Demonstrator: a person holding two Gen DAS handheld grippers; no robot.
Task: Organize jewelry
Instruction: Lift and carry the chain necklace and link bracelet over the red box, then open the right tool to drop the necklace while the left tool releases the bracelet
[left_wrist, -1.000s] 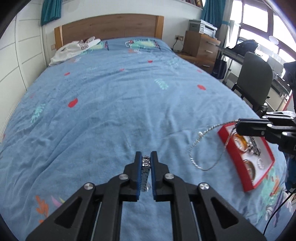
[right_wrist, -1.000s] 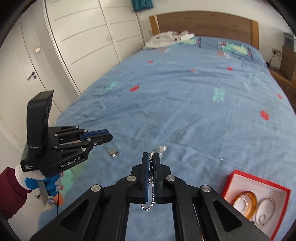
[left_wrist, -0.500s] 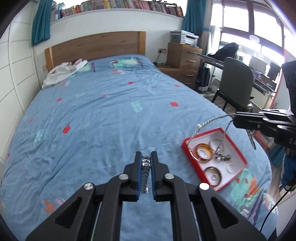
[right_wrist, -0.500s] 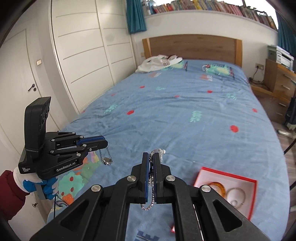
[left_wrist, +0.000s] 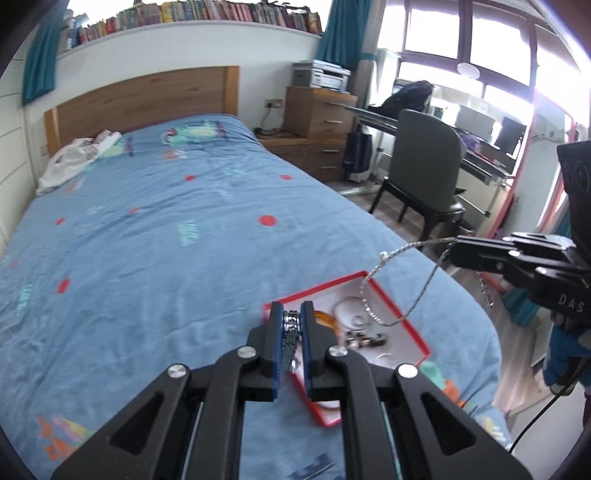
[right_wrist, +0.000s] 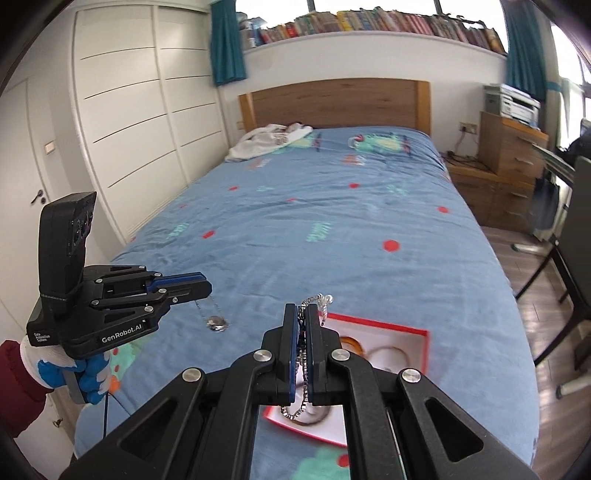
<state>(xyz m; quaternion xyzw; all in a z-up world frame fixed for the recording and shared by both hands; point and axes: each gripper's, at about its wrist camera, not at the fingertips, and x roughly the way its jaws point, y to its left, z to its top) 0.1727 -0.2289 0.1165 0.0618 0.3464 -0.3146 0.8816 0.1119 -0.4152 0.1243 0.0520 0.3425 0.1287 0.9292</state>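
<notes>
Above the shallow red-rimmed white jewelry box (left_wrist: 402, 317), the left gripper (left_wrist: 291, 325) clamps a silver link watch band (left_wrist: 290, 334); the right gripper (right_wrist: 303, 325) pinches a thin silver chain (left_wrist: 399, 288). Only the right wrist view shows the round watch face (right_wrist: 217, 324) dangling.

A red-rimmed, white-lined jewelry box (left_wrist: 402, 306) lay open on the blue bedspread at the bed's near right, holding an amber bangle (right_wrist: 351, 341), silver rings (left_wrist: 349, 314) and small pieces. A silver chain (left_wrist: 406, 284) hung above it; a metal-link watch (right_wrist: 217, 323) dangled to its left.
</notes>
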